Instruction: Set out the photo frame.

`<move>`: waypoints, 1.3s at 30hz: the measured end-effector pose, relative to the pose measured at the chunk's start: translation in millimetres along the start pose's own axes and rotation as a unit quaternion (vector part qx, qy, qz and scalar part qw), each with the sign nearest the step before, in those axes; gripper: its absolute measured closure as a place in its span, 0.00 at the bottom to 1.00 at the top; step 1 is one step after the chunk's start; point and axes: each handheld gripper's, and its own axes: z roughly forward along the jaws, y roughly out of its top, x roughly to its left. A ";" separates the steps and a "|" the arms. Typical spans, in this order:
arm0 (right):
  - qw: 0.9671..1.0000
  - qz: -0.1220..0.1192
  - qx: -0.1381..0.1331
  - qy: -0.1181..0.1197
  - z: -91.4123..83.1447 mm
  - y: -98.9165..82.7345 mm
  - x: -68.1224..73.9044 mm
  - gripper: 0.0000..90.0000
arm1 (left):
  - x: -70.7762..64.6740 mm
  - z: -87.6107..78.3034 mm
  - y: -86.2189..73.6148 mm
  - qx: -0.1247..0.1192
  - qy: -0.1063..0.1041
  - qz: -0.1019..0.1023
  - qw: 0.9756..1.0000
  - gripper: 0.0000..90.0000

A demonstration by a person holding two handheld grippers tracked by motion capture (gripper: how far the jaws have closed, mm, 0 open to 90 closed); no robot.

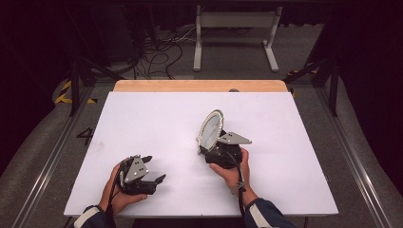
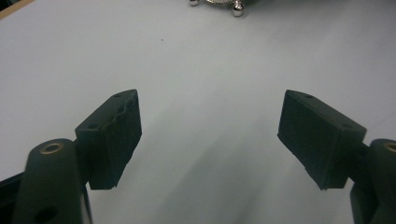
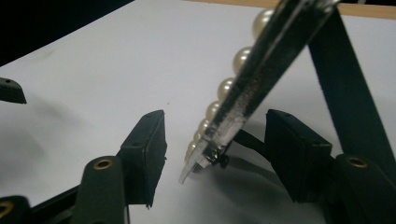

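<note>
One marking is legible: a dark numeral "4" [image 1: 85, 136] on the grey floor [image 1: 45, 137] just left of the white table [image 1: 142, 114]. Yellow-and-black hazard striping [image 1: 63, 92] lies on the floor at far left; it carries no text.

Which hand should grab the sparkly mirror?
Probably the right. The right gripper already has its open jaws on either side of the pearl-edged mirror; the left gripper sits open, farther away.
</note>
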 end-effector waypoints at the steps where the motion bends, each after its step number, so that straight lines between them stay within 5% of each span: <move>1: 1.000 0.000 0.000 -0.003 2.2 0.4 0.9 0.46 | -0.1 0.3 -0.1 0.001 0.000 0.001 1.000 0.24; 8: 1.000 0.008 -0.005 -0.006 7.6 -0.8 -0.2 0.64 | 0.1 0.8 -1.0 0.005 0.000 -0.002 1.000 0.23; 39: 0.995 0.007 0.034 0.090 -18.3 -8.5 -23.8 0.83 | 2.2 8.8 4.4 0.007 -0.027 -0.009 1.000 0.21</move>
